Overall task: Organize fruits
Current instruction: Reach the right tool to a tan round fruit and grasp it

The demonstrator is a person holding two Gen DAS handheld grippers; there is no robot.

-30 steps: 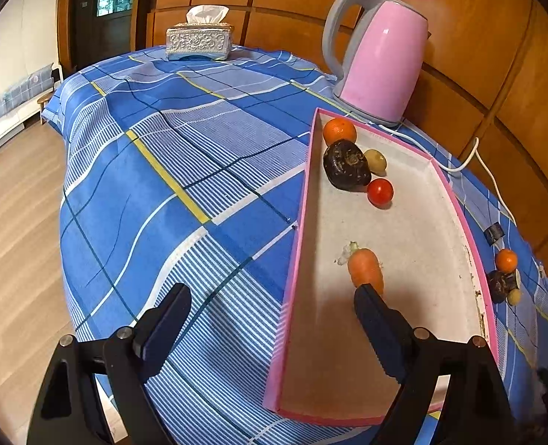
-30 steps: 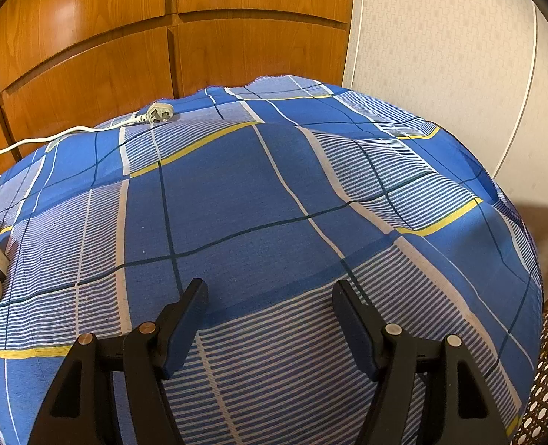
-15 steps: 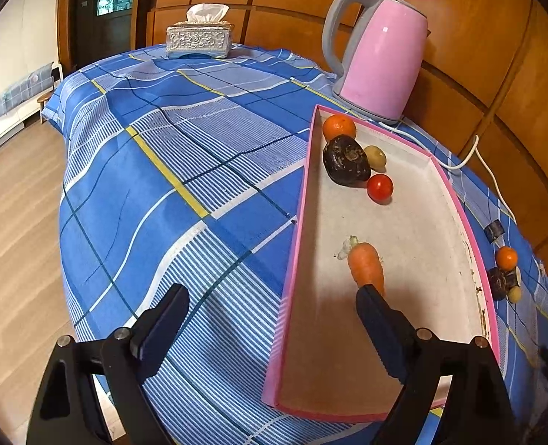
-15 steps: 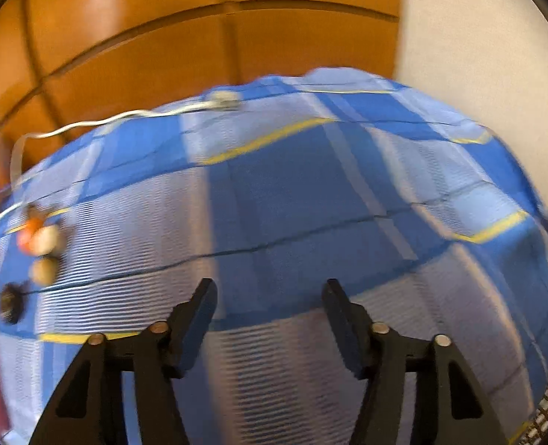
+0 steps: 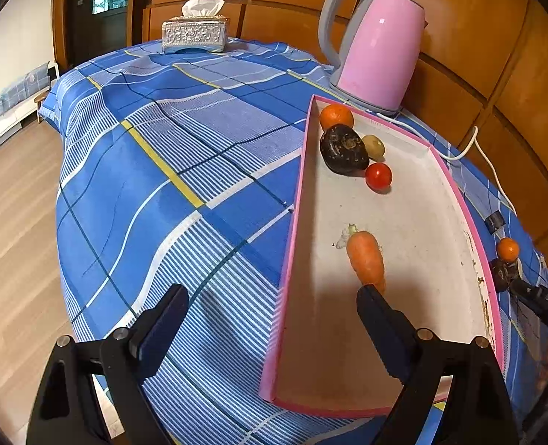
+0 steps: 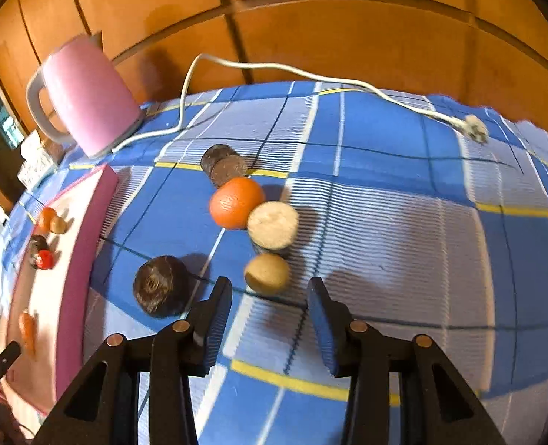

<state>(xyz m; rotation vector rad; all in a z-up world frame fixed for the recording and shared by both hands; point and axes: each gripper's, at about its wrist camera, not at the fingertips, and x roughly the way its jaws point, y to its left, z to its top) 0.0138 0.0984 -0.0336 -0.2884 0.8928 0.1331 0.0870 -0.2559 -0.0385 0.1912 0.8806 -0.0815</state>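
While the left gripper [image 5: 270, 319] is hovering wide open and empty over the near edge of the pink-rimmed shallow white tray [image 5: 455, 193], the right gripper [image 6: 270, 296] is pointing down at loose fruit on the blue checked tablecloth [image 6: 385, 222]. Its jaws have just been closing; they are standing partly apart with nothing between them, just short of a small round tan fruit [image 6: 267, 273]. An orange carrot [image 5: 366, 257] is lying inside the tray.

The left tool [image 5: 270, 319] hangs wide open over the pink tray's [image 5: 296, 222] edge, its right finger beside the carrot [image 5: 365, 257].
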